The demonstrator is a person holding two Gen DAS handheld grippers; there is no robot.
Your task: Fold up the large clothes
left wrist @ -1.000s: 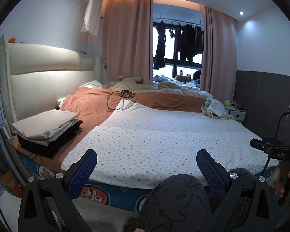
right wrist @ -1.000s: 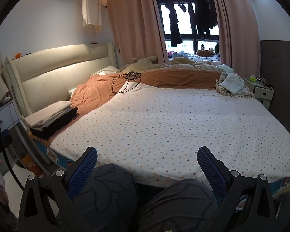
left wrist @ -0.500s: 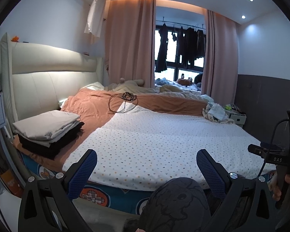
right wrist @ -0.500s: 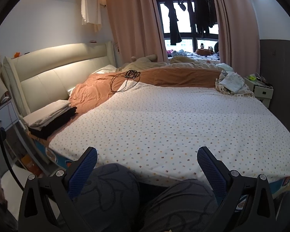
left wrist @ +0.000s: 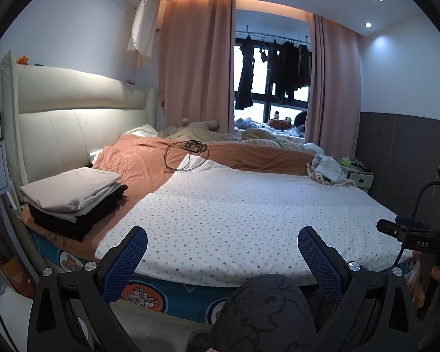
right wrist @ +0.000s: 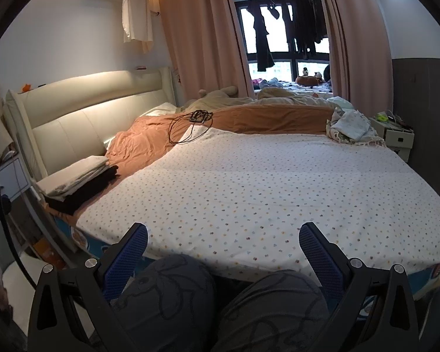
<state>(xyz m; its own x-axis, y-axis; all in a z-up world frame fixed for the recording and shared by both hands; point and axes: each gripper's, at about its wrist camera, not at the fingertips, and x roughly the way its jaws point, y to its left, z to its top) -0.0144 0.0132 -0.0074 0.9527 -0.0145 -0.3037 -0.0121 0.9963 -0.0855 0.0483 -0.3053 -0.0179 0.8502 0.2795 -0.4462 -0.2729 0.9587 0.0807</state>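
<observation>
Bed (left wrist: 249, 205) ahead; both tools level, jaws apart.

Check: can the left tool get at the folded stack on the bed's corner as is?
Probably yes. The left tool is open and empty, and the folded stack lies exposed at the bed's near-left corner; nothing stands between, though it is not close.

White dotted sheet (left wrist: 249, 205) lies spread flat across the bed; a folded stack (left wrist: 73, 196), beige pieces over black, sits near the headboard.
</observation>
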